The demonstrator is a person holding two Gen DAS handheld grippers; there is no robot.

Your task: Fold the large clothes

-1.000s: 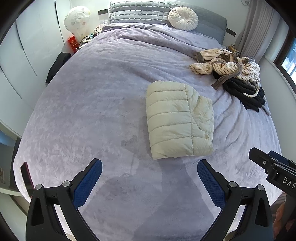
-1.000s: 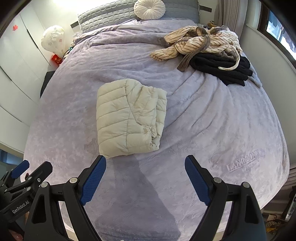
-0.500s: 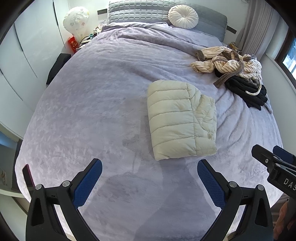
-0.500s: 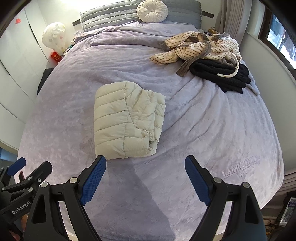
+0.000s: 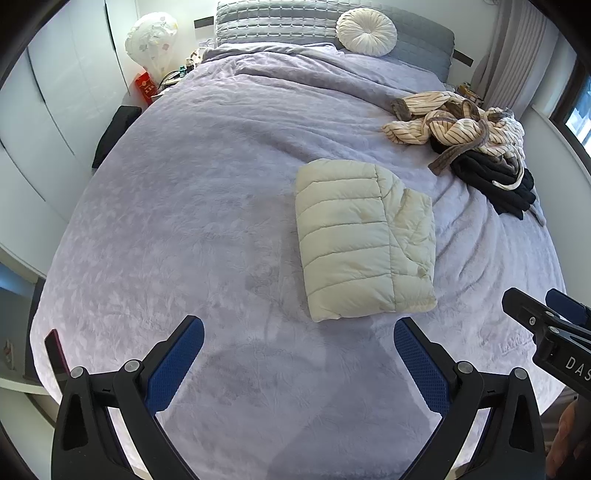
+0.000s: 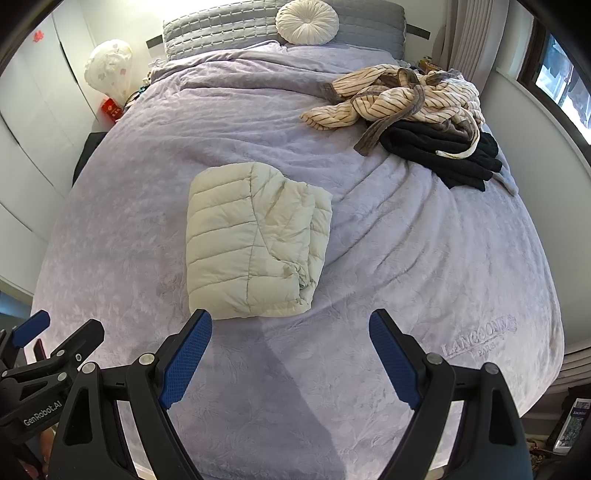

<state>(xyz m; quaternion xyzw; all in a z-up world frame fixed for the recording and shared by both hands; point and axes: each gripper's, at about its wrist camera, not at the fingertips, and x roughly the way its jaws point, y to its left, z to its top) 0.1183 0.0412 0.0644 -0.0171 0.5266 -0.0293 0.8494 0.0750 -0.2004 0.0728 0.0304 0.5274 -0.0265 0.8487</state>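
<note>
A cream quilted puffer jacket (image 5: 364, 240) lies folded into a compact rectangle on the lilac bedspread (image 5: 192, 206); it also shows in the right wrist view (image 6: 251, 240). My left gripper (image 5: 298, 334) is open and empty, held above the foot of the bed, short of the jacket. My right gripper (image 6: 290, 326) is open and empty too, just short of the jacket's near edge. Each gripper shows at the edge of the other's view.
A heap of a striped cream robe (image 6: 399, 98) and black clothes (image 6: 443, 151) lies at the bed's far right. A round white cushion (image 6: 306, 20) leans on the grey headboard. White wardrobe doors stand left, a window and curtain right.
Both grippers have drawn back and risen slightly from the bed, so the jacket and more of the bed's foot show. The jacket has not moved.
</note>
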